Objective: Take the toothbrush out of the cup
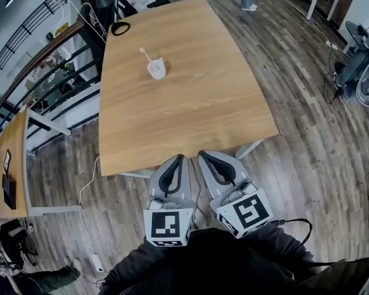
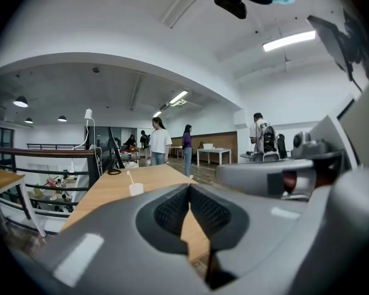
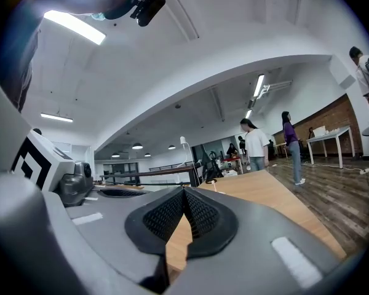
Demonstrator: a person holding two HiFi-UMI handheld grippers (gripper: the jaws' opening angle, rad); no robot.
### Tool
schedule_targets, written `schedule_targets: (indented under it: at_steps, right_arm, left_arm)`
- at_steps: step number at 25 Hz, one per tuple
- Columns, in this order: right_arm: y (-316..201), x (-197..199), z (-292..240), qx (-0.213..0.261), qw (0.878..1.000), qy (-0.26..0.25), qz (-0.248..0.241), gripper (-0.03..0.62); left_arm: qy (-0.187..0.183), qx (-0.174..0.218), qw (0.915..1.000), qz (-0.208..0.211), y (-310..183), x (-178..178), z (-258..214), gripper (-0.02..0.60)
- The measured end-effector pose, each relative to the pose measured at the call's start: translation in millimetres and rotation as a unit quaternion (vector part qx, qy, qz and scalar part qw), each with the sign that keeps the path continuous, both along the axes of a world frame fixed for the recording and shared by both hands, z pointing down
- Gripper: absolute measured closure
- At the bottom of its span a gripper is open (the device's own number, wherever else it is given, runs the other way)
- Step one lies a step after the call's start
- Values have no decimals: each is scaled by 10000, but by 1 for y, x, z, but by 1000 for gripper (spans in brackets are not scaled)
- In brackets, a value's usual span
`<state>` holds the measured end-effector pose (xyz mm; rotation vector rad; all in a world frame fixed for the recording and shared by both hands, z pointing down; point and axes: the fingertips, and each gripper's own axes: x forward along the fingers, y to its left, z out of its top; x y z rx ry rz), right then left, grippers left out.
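left gripper and right gripper are hanging shut, empty, well short of the cup; one should be opening before nearing the toothbrush.

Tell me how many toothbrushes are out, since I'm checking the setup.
1. The toothbrush leans in the white cup on the far left part of the wooden table. No other shows, though the cup's inside is hidden.

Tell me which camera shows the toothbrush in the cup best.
Head view: the toothbrush leans out of the white cup, unobstructed on the table. The left gripper view shows both small and distant; the right gripper view barely catches them.
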<state>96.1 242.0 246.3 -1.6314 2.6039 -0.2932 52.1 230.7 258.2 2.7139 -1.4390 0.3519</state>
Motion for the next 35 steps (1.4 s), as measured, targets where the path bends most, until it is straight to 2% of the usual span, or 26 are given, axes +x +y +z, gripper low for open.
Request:
schedule_targets:
  at_steps: [6,13,19,24,35]
  right_arm:
    - [-32,24,-3,47,9995,-173,-272,594]
    - [-54,19,8,-97,9982,-276,-531,594]
    - [-78,-3,15,-147,9975,-209,-652,594]
    - [-114,-25,20,-221,9975,-121,-657,594]
    - [-221,-81,16,-333,9987,140,-359,594]
  left_arm:
    - [-173,-16,9997,-192,-24,28,-4,574]
    - [-236,-122,9986,-454,-42,23,4,574]
    - [-159,-210,9979,-599,-65,1,12,574]
    - [-7,-175,9979,-616,-104,-22,15,574]
    - [390,-141,9989,-212,-217,-70,6,574]
